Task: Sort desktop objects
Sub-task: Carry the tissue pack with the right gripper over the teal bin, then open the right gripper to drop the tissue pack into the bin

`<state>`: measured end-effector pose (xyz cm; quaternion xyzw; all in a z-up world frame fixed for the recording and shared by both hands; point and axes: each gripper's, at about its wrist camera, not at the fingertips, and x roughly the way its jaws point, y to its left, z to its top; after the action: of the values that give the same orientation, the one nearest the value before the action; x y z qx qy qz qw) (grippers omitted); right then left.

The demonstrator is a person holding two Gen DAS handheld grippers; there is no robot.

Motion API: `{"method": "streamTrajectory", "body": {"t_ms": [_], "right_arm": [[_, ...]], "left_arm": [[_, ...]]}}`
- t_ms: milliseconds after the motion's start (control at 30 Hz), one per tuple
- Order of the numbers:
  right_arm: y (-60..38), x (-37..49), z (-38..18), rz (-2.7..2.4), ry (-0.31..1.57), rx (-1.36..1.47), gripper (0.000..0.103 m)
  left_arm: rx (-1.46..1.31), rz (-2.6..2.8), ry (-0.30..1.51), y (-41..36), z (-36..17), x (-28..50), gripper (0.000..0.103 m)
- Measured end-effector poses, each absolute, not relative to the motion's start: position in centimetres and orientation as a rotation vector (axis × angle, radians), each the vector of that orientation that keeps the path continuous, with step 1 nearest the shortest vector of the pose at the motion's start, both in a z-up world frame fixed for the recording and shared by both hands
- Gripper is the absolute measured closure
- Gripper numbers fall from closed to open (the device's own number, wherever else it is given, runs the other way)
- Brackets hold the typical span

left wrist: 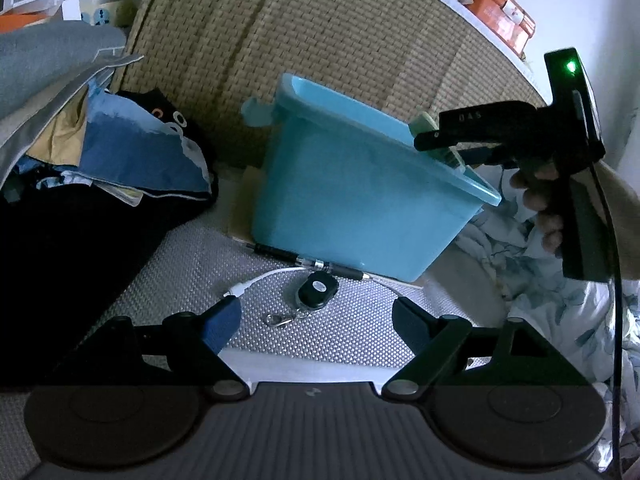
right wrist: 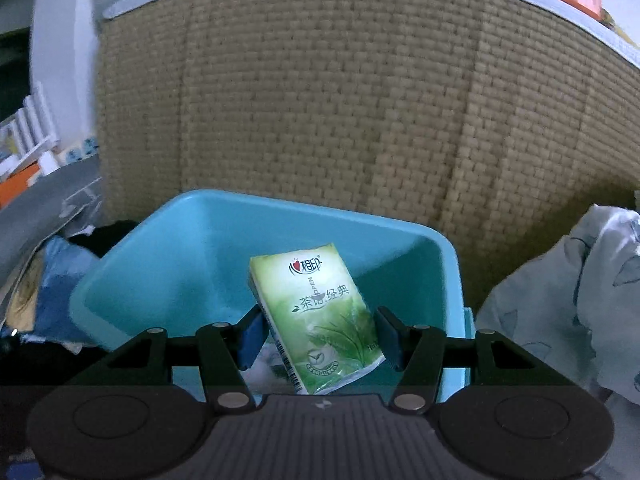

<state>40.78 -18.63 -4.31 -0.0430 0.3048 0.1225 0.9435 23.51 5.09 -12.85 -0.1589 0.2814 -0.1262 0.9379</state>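
A light blue plastic bin (left wrist: 352,196) stands on a grey textured mat (left wrist: 208,272); it also shows in the right wrist view (right wrist: 168,264). My right gripper (right wrist: 318,334) is shut on a green tissue pack (right wrist: 320,320) and holds it over the bin's opening; the right gripper also shows in the left wrist view (left wrist: 448,136) at the bin's right rim. My left gripper (left wrist: 316,320) is open and empty, low over the mat. Between its fingers lie a black key fob (left wrist: 317,290) with a clip, a white cable (left wrist: 256,282) and a black pen-like tool (left wrist: 308,262) along the bin's foot.
A woven mat wall (left wrist: 320,40) rises behind the bin. A pile of clothes (left wrist: 100,148) lies to the left and a floral cloth (left wrist: 560,300) to the right. An orange box (left wrist: 500,12) sits on the ledge above.
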Motion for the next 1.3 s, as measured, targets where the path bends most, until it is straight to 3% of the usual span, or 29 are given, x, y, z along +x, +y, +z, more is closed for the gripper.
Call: {"method": "streamTrajectory", "body": {"t_ms": [1300], "right_arm": [[-17.8, 42.2, -5.7, 0.16, 0.737, -0.021, 0.04]], "left_arm": [[-0.354, -0.25, 0.584, 5.4, -13.1, 23.6, 0.015]]}}
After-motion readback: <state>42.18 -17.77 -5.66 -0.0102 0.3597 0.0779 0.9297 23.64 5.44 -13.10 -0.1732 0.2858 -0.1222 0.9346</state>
